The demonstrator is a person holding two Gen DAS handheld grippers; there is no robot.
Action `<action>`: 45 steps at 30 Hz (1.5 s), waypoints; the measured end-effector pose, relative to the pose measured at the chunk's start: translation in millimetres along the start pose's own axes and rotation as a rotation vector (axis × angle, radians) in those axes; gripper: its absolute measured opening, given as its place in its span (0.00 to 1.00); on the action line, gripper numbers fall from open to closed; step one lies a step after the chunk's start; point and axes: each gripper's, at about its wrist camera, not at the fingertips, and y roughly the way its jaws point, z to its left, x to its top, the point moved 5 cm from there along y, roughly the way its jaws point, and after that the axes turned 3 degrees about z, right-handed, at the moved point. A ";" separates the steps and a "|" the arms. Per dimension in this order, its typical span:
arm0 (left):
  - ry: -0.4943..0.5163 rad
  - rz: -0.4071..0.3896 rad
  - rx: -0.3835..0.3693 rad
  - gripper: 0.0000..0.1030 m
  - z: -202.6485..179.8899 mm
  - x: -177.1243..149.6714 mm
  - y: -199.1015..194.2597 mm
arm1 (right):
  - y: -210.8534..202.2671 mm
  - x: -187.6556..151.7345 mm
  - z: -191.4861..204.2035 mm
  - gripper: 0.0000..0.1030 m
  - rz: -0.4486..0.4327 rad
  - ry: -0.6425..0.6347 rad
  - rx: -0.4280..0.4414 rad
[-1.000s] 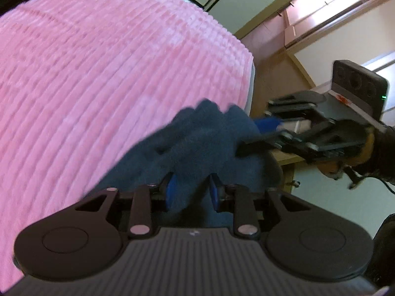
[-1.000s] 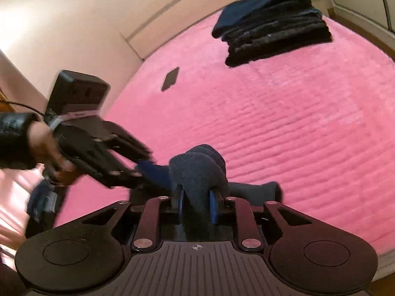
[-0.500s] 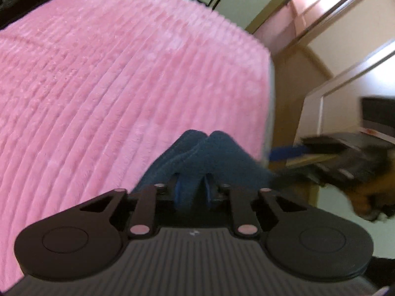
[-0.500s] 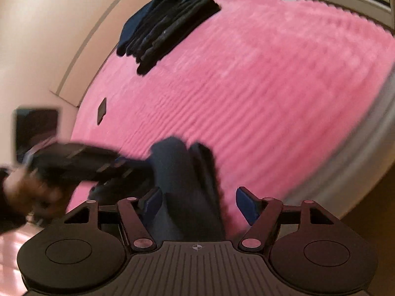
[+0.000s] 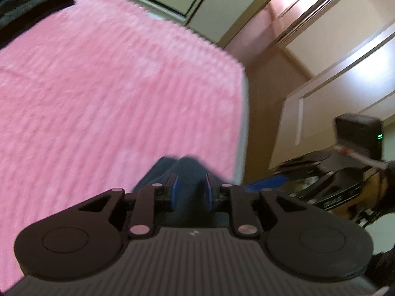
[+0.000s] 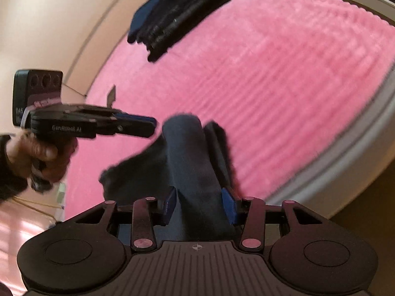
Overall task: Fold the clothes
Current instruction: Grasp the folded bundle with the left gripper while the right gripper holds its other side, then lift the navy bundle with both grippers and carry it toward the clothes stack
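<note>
Since half a second ago, both tongs have pulled apart. Left tongs (image 5: 190,187) clench the dark blue garment (image 6: 187,157) above the pink bed (image 6: 284,74); right tongs (image 6: 198,203) stand wider, fabric between them, grip unclear. Right tongs' hand (image 5: 375,187) holds level, right of the left tongs.

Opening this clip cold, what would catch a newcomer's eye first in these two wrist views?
The ribbed pink bedcover fills both views. In front, a dark blue garment is bunched between the right gripper fingers, and the left gripper is clamped on it too. A stack of folded dark clothes sits at the bed's far edge.
</note>
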 end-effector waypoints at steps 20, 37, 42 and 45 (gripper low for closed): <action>-0.099 0.007 0.197 0.22 23.4 -31.8 -33.6 | -18.6 -11.7 -15.9 0.43 0.082 -0.025 -0.075; -0.741 -0.132 0.323 0.52 63.6 -227.4 -102.3 | 84.1 31.5 6.6 0.69 0.368 -0.231 -0.035; -0.735 -0.169 0.265 0.60 75.9 -238.0 -83.7 | 96.5 36.2 -3.0 0.70 0.398 -0.213 -0.044; -0.742 -0.188 0.211 0.64 85.8 -243.7 -73.9 | 99.8 36.1 -2.7 0.72 0.400 -0.204 -0.037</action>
